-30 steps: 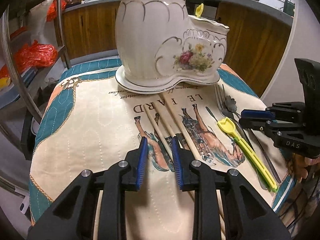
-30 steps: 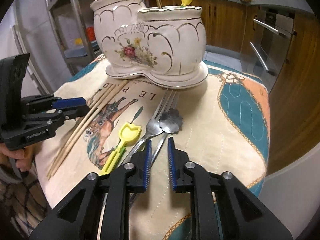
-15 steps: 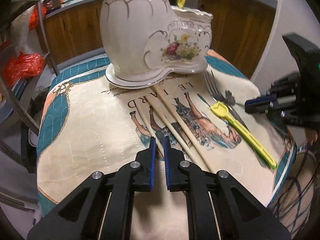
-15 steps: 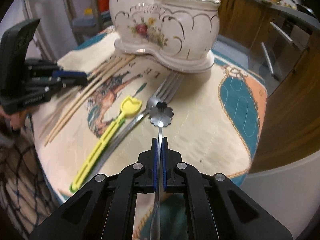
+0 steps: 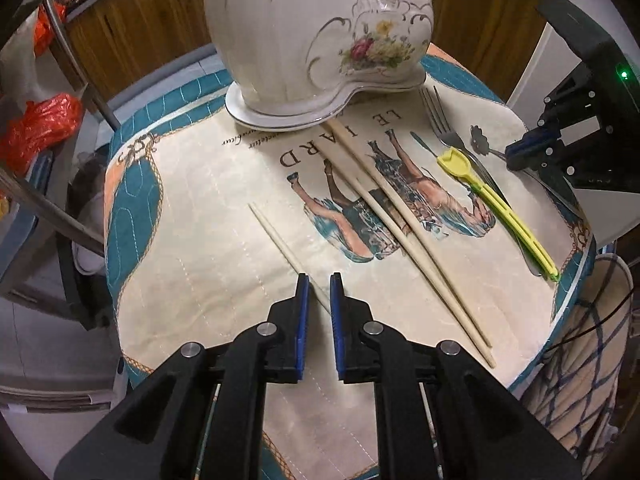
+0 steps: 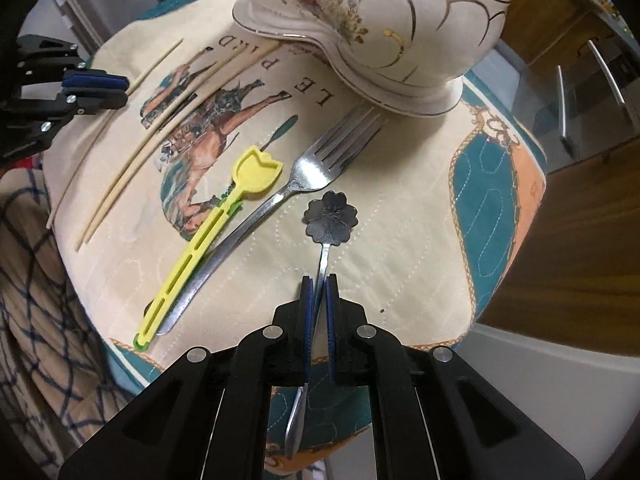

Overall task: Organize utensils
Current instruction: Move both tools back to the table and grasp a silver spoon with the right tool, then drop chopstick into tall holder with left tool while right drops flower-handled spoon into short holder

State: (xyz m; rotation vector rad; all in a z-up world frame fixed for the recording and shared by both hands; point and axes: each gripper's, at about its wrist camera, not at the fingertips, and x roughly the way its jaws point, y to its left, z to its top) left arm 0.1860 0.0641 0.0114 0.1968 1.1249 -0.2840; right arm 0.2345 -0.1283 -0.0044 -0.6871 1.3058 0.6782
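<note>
Our right gripper (image 6: 319, 280) clamps the handle of the flower-headed spoon (image 6: 331, 218), which sits just right of the fork (image 6: 280, 196) on the quilted cloth (image 6: 400, 248). Our left gripper (image 5: 319, 280) grips one chopstick (image 5: 280, 240), lying left of two other chopsticks (image 5: 396, 220) in front of the ceramic holder (image 5: 304, 32).

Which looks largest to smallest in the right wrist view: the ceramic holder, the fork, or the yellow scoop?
1. ceramic holder, plainly largest, though cropped at the top.
2 and 3. fork and yellow scoop: similar length side by side, too close to rank.
</note>
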